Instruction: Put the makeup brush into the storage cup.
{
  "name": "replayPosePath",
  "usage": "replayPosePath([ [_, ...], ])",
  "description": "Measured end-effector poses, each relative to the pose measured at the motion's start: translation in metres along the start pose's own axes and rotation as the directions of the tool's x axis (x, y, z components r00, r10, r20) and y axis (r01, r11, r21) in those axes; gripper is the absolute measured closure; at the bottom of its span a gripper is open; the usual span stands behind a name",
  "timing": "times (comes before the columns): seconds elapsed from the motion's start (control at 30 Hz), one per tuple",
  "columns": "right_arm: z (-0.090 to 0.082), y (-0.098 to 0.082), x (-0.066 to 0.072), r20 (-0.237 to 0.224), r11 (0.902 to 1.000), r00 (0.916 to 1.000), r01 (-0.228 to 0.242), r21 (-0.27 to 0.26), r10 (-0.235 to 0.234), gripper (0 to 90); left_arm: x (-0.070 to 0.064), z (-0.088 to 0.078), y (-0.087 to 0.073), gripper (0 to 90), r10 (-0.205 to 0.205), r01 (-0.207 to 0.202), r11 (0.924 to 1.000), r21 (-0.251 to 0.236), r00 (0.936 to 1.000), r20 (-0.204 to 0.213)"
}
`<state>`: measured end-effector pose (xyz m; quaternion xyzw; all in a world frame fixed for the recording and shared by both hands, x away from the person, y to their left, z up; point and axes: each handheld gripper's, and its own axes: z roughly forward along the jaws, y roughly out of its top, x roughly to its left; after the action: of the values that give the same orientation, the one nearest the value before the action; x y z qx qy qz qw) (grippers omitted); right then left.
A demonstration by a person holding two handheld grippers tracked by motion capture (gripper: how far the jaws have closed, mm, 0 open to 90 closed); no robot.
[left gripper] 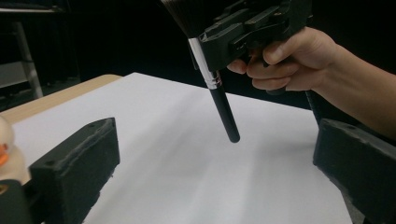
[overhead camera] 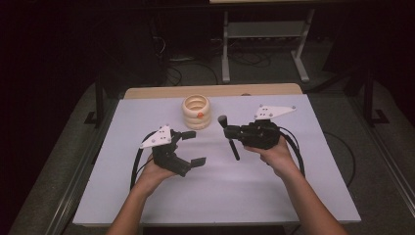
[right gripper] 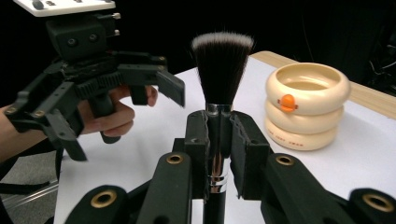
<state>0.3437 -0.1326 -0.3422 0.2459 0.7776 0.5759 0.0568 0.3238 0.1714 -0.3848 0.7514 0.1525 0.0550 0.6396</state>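
A white counter (overhead camera: 210,196) stands in a dark room, grey carpet around it. The left hand-held gripper (overhead camera: 192,147) hovers over it, jaws spread, empty. Behind sits a cream stack of rings (overhead camera: 196,111). The right hand-held gripper (overhead camera: 226,128) clamps a makeup brush (overhead camera: 233,142), bristles up, handle slanting down above the counter.

White-topped table (overhead camera: 220,196), cream ringed holder (overhead camera: 196,111) near its far edge.

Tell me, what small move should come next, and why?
Probably bring the open left tongs over to the brush's free handle end. The right tongs clamp its ferrule, bristles up, handle hanging above the table, while the ringed holder waits behind.
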Motion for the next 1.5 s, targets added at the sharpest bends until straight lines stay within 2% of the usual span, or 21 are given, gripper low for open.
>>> replayPosePath([
  [0.23, 0.007, 0.0, 0.007, -0.03, 1.0, 0.9995, 0.005, -0.005, -0.005, 76.9, -0.003, 0.009, -0.003, 5.7, 0.003, -0.003, 0.9999, 0.01, 0.9999, 0.011],
  [0.4, 0.012, 0.0, 0.013, -0.059, 0.9998, 0.9981, 0.018, -0.005, -0.019, 76.8, -0.005, 0.014, -0.005, 7.2, -0.021, 0.02, 0.9997, 0.016, 0.9996, 0.02],
  [0.53, 0.015, 0.0, 0.016, -0.074, 0.9997, 0.9971, 0.018, -0.014, -0.019, 76.9, -0.006, 0.018, -0.006, 13.7, -0.019, 0.018, 0.9997, 0.015, 0.9994, 0.03],
  [0.77, 0.021, -0.001, 0.021, -0.088, 0.9996, 0.9957, 0.027, -0.013, -0.028, 76.8, -0.008, 0.023, -0.008, 17.9, -0.02, 0.019, 0.9994, 0.03, 0.999, 0.04],
  [1.17, 0.029, -0.002, 0.028, -0.122, 0.9989, 0.9918, 0.033, -0.033, -0.037, 76.9, -0.011, 0.029, -0.009, 36.5, -0.031, 0.03, 0.9992, 0.025, 0.9983, 0.049],
  [1.2, 0.029, -0.002, 0.028, -0.122, 0.9989, 0.9918, 0.033, -0.033, -0.037, 76.9, -0.011, 0.029, -0.01, 36.5, -0.027, 0.026, 0.9994, 0.023, 0.9985, 0.048],
  [1.23, 0.03, -0.002, 0.029, -0.123, 0.9988, 0.9917, 0.033, -0.035, -0.038, 76.9, -0.011, 0.03, -0.01, 40.6, -0.028, 0.027, 0.9994, 0.022, 0.9985, 0.048],
  [1.4, 0.031, -0.003, 0.03, -0.126, 0.9988, 0.9914, 0.033, -0.036, -0.037, 76.9, -0.012, 0.03, -0.009, 50.1, -0.025, 0.024, 0.9996, 0.017, 0.9986, 0.047],
  [1.5, 0.031, -0.003, 0.03, -0.127, 0.999, 0.9913, 0.032, -0.031, -0.036, 76.9, -0.011, 0.029, -0.008, 54.2, -0.005, 0.005, 0.9999, 0.012, 0.9991, 0.042],
])
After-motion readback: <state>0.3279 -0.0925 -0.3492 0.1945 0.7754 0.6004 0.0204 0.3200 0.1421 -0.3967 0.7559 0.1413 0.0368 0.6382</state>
